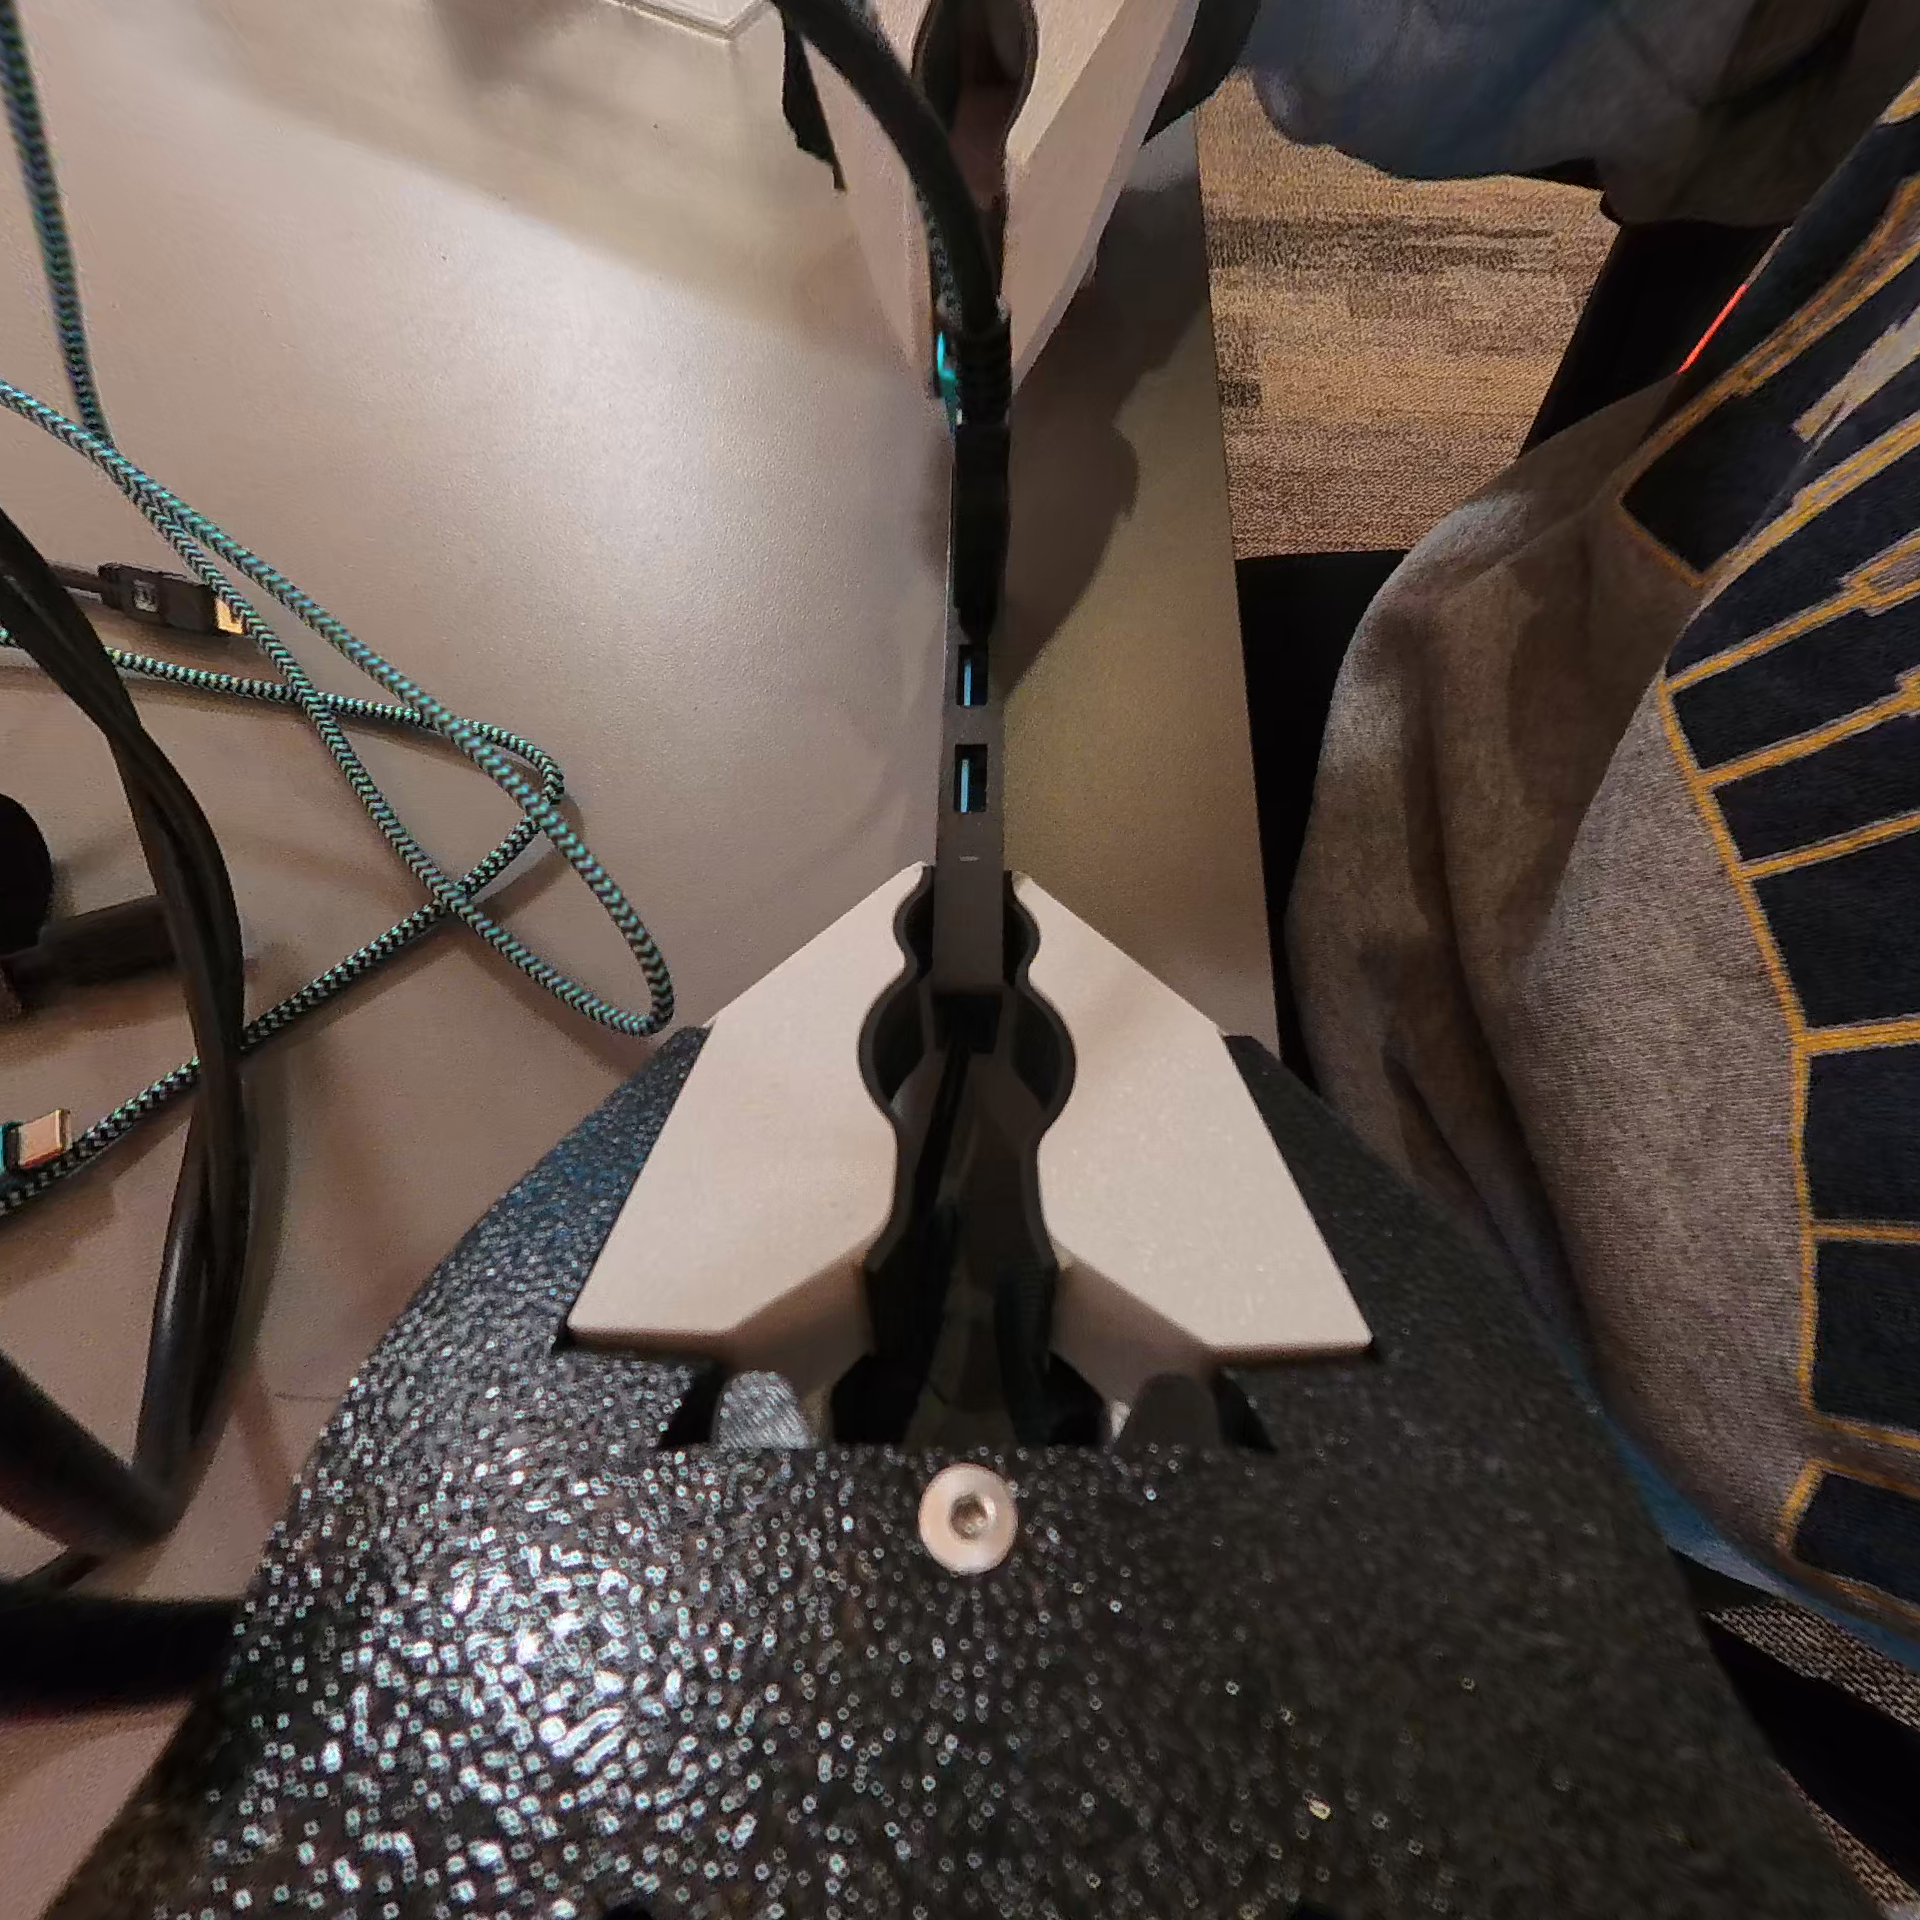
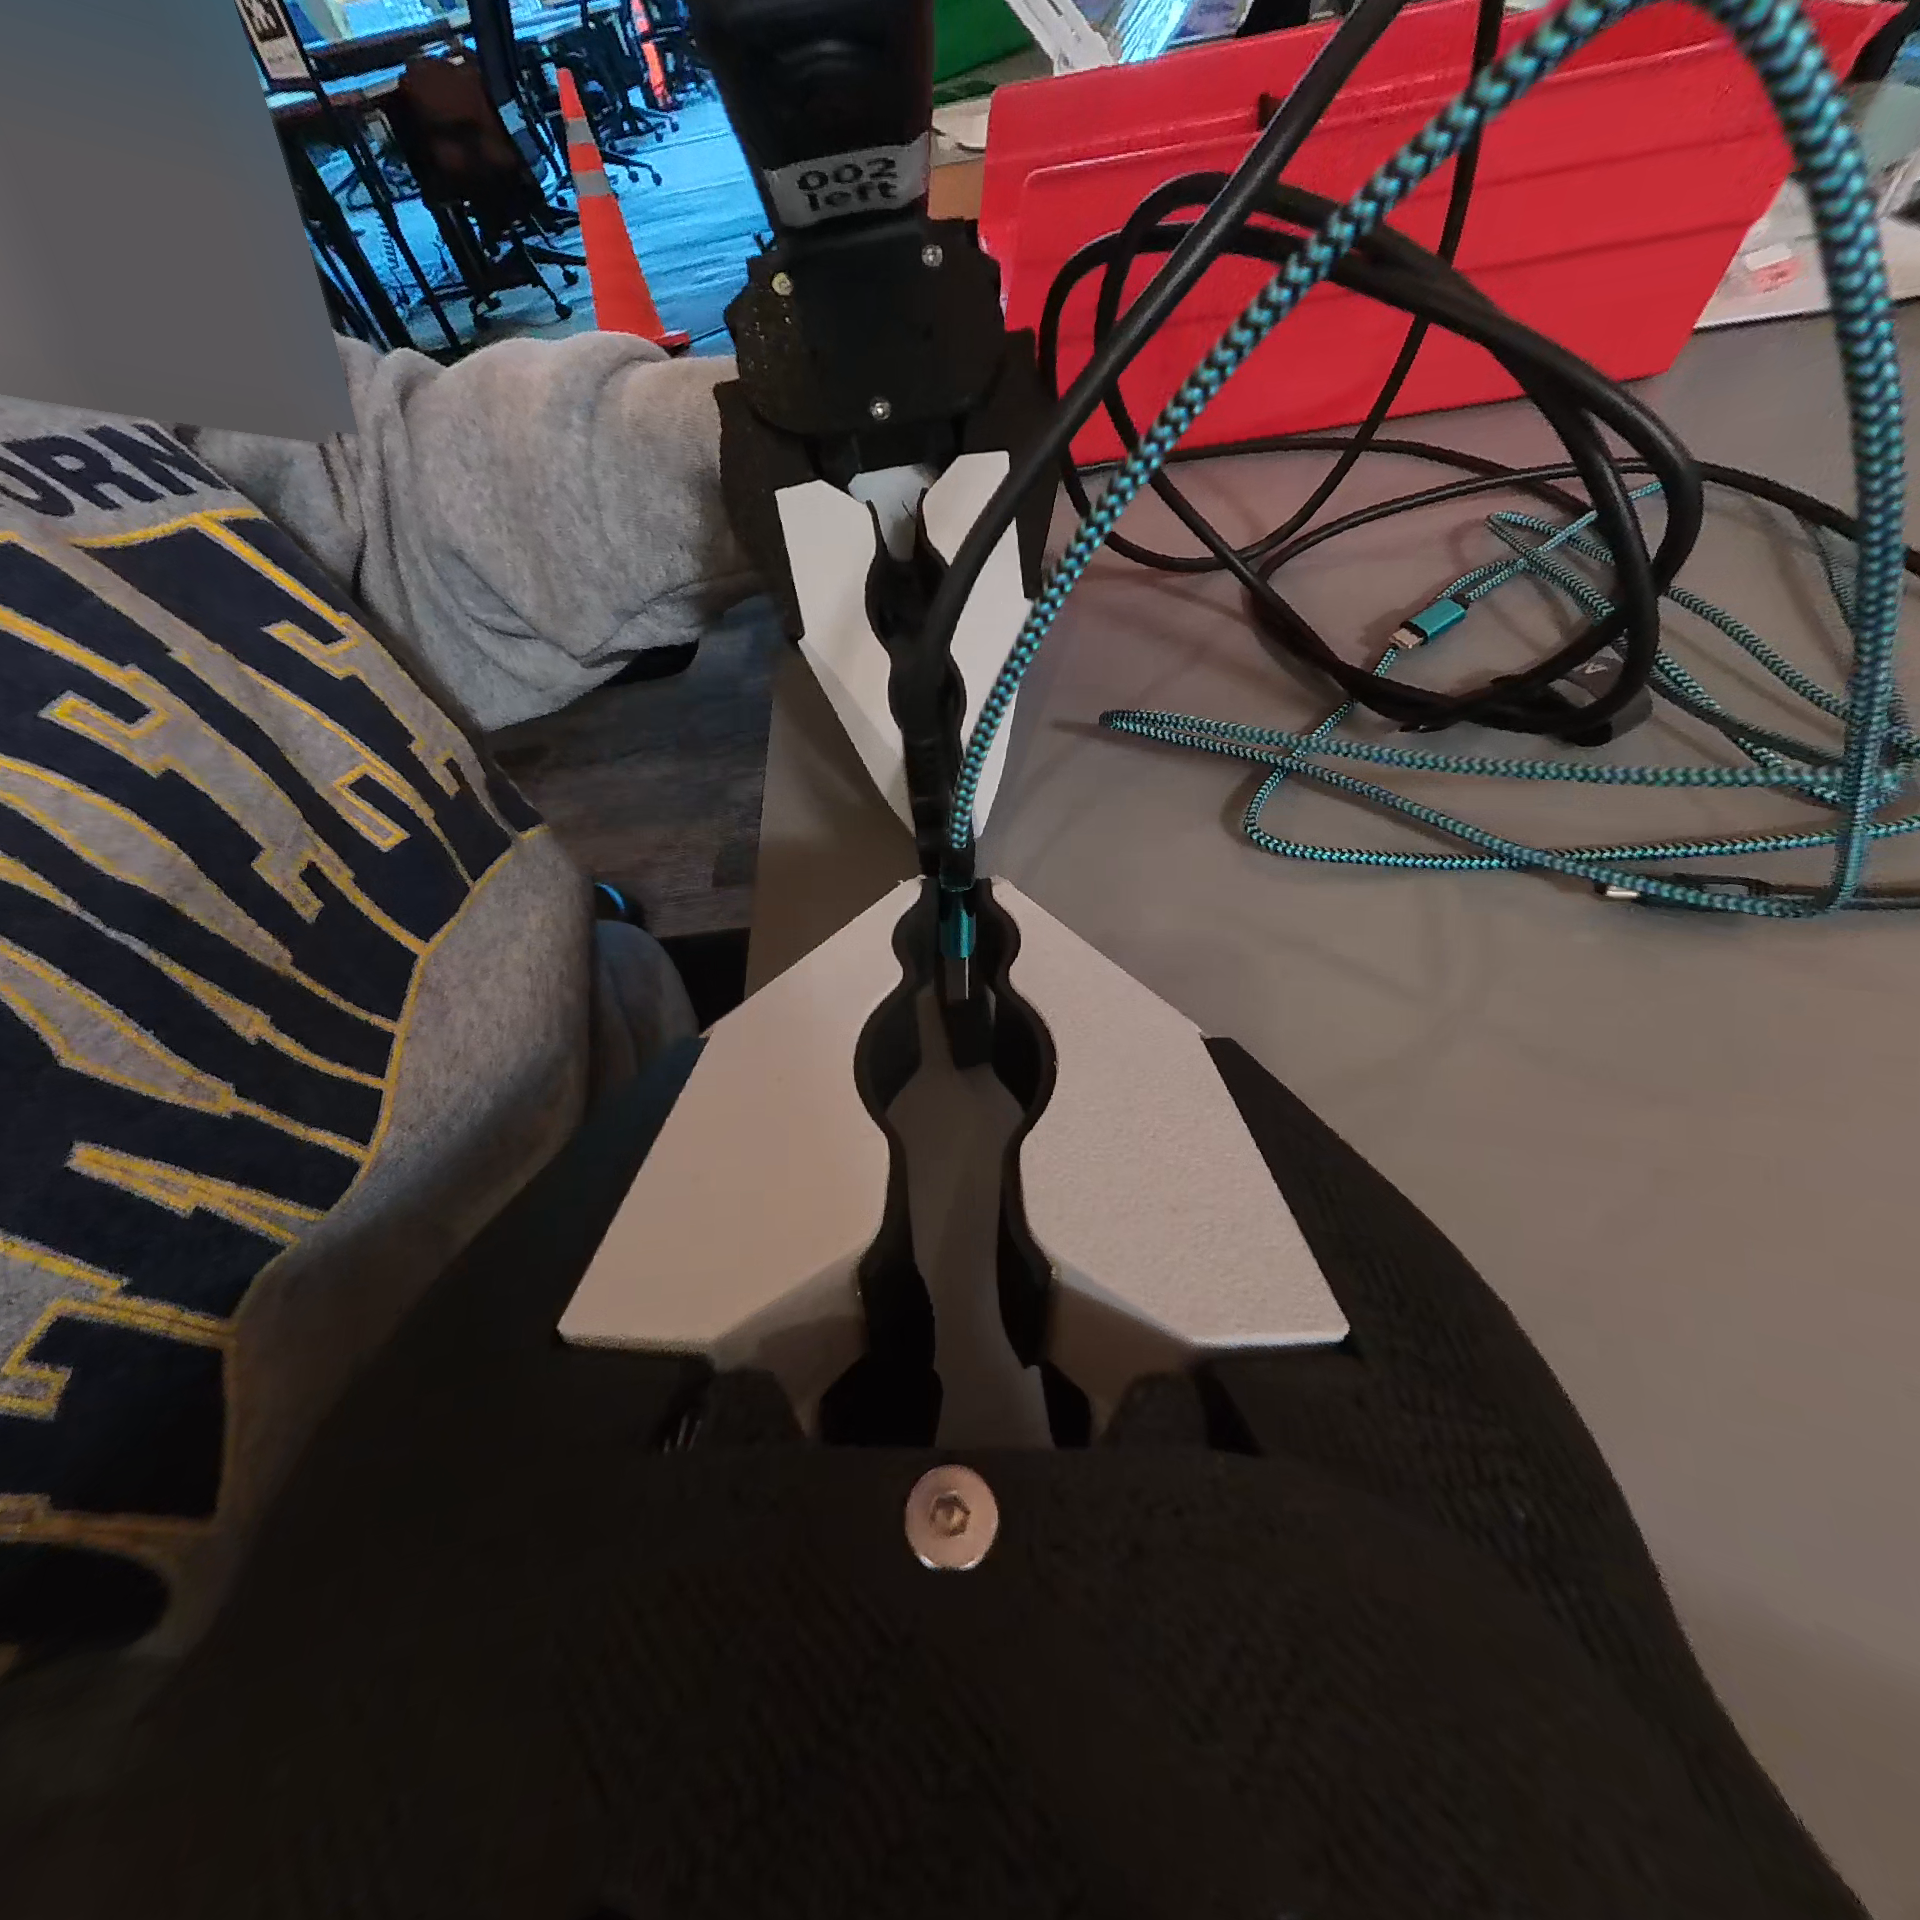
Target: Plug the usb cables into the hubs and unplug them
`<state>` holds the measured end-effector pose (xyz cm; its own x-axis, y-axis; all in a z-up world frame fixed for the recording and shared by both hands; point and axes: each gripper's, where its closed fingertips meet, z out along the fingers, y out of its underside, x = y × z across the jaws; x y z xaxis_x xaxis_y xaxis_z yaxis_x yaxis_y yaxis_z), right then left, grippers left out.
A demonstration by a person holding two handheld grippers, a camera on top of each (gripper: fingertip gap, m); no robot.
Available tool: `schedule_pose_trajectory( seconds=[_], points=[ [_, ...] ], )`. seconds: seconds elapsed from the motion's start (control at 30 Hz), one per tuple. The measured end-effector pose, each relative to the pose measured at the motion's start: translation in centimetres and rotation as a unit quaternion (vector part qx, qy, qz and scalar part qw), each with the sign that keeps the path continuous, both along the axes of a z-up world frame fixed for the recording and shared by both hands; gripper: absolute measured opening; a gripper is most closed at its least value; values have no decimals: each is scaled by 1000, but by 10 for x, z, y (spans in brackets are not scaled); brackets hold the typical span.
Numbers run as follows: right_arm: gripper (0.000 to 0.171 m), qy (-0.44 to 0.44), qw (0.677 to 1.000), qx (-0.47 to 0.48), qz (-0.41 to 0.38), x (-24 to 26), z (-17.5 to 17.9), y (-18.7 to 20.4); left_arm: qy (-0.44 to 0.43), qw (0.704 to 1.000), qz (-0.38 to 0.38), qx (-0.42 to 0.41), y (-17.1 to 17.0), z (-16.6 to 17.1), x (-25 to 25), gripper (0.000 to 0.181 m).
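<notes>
A red bin (image 2: pixel 1351 239) sits on the grey table (image 2: pixel 1455 1143), an orange cone (image 2: pixel 613 239) beyond.

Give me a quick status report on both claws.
Left claw shut on hub, two ports free. Right claw shut on teal plug. Loose cables on table.

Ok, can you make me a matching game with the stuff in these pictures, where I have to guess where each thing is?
Things:
1. USB hub
2. teal plug
3. red box
4. orange cone

Places:
A. far back in the room
B. pinched in the right gripper
C. standing on the grey table
D. clamped in the left gripper

Pairs: 1-D, 2-B, 3-C, 4-A
</notes>
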<state>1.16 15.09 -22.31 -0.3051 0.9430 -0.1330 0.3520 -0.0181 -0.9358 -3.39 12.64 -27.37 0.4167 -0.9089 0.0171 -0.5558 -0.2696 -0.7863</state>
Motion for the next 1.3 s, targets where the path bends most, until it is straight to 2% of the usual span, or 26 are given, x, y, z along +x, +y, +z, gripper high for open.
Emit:
schedule_pose_trajectory(
  seconds=[0.3,0.43,0.67,1.3],
  points=[
    [5,6,999,19,26,8,1,-3,0,1000,0,0,0,0,0,8],
    [4,60,998,20,27,1,15,-4,0,1000,1,0,0,0,0,9],
    [5,20,997,59,47,-2,1,-4,0,1000,1,0,-1,0,0,9],
    [6,-7,998,36,47,2,-5,-4,0,1000,-2,-1,-2,0,1,8]
  ],
)
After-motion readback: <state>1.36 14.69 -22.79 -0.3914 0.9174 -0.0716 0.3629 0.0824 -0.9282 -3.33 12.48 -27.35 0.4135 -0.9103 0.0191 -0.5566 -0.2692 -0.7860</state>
